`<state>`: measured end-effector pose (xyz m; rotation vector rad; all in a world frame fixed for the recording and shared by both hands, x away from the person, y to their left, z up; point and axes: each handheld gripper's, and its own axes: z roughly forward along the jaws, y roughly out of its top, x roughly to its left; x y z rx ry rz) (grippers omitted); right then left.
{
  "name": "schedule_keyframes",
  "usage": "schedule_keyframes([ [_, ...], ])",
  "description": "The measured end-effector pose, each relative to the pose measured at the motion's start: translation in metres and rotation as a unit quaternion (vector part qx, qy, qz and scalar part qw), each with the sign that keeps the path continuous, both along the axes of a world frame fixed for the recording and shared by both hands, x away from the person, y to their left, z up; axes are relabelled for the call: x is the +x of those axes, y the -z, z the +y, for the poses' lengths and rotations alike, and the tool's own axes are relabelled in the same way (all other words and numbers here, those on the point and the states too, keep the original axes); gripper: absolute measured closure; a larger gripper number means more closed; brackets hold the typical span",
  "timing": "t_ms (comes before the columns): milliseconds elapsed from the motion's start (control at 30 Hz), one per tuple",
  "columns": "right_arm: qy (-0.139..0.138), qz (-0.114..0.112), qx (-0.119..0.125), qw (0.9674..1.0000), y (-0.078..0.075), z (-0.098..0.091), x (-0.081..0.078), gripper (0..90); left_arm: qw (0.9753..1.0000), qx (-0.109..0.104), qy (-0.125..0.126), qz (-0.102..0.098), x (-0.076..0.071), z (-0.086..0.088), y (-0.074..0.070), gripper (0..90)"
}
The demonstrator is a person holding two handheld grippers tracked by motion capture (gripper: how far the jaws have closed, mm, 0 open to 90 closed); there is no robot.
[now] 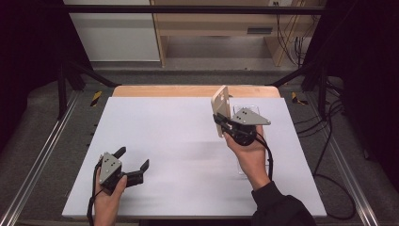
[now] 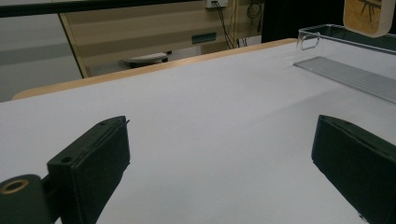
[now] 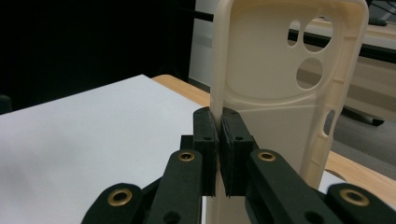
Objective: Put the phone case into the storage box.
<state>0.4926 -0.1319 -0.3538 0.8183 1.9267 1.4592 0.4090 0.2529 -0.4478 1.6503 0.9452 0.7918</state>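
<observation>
A cream phone case point(image 3: 280, 88) is pinched by one thin side wall between the right gripper point(image 1: 225, 123)'s fingers above the table point(image 1: 179, 155), so it could be twisted loose, while the left gripper point(image 1: 134, 162)'s fingers are spread, empty.

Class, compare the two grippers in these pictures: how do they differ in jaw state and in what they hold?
The left gripper has its jaws spread wide with nothing between them; the right gripper is clamped on the edge of a cream phone case. The left sits low near the table; the right is raised. Both have black jaws.
</observation>
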Motion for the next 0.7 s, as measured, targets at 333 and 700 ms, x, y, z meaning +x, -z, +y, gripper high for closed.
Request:
schedule_keyframes([
  [333, 0.043, -0.006, 0.034, 0.9985, -0.013, -0.022, 0.003, 86.2, 1.0000, -0.002, -0.002, 0.001, 0.001, 0.002, 0.002, 4.1],
  [700, 0.080, 0.002, 0.061, 0.9949, -0.016, -0.048, 0.011, 86.2, 1.0000, -0.004, -0.005, -0.002, 0.001, 0.004, 0.002, 4.0],
])
